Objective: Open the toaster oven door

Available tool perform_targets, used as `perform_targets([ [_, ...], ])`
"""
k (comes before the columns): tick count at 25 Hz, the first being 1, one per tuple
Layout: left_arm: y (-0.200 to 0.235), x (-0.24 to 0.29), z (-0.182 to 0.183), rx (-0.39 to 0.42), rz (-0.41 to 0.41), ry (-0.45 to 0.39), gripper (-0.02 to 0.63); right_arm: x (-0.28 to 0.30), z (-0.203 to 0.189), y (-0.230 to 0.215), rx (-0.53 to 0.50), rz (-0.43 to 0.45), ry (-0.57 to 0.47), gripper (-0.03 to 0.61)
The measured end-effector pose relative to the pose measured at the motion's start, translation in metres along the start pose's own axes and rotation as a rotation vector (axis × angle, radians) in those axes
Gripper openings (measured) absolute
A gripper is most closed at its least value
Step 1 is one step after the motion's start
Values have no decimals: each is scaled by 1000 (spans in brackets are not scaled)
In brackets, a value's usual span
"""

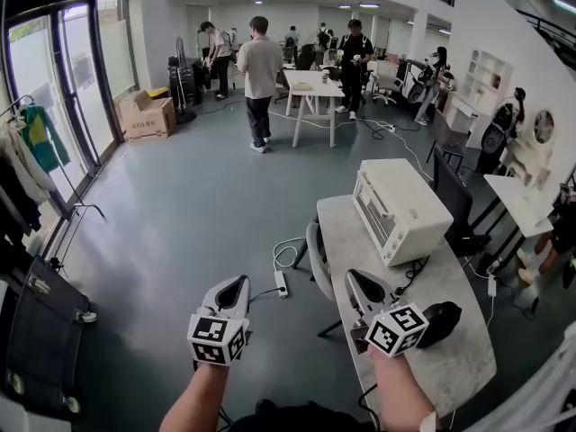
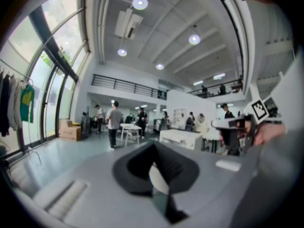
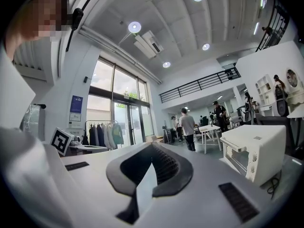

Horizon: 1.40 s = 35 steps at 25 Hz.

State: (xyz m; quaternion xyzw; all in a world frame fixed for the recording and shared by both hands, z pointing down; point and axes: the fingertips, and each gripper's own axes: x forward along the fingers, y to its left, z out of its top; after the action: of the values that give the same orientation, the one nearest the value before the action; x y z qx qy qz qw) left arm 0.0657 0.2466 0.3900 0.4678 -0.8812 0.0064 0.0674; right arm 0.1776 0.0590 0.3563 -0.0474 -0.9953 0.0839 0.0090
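The white toaster oven (image 1: pixel 401 209) stands at the far end of a grey table (image 1: pixel 450 349), its glass door facing left and closed. In the right gripper view the oven (image 3: pixel 251 155) sits ahead to the right, and it is small and distant (image 2: pixel 179 137) in the left gripper view. My right gripper (image 1: pixel 361 283) hovers over the table's near part, short of the oven, shut with nothing in it (image 3: pixel 153 147). My left gripper (image 1: pixel 236 286) hangs over the floor left of the table, also shut and empty (image 2: pixel 153 145).
A black rounded object (image 1: pixel 442 322) and a cable lie on the table near my right gripper. A chair (image 1: pixel 314 257) stands at the table's left edge, with a power strip (image 1: pixel 281 283) on the floor. Several people stand around a white table (image 1: pixel 312 90) far back. Clothes (image 1: pixel 27 151) hang at the left.
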Motion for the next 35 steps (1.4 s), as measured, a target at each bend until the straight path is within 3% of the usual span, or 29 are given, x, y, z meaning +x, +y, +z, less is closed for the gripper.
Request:
perform_targets([
  [8, 35, -19, -13, -36, -23, 3, 8, 17, -15, 19, -17, -69, 30, -6],
  [19, 83, -22, -20, -67, -4, 16, 8, 35, -35, 27, 54, -106, 39, -7],
  [25, 91, 15, -25, -69, -9, 42, 8, 54, -43, -4, 91, -118, 35, -7],
  [35, 101, 124, -15, -48, -16, 67, 8, 124, -34, -86, 135, -91, 31, -6],
])
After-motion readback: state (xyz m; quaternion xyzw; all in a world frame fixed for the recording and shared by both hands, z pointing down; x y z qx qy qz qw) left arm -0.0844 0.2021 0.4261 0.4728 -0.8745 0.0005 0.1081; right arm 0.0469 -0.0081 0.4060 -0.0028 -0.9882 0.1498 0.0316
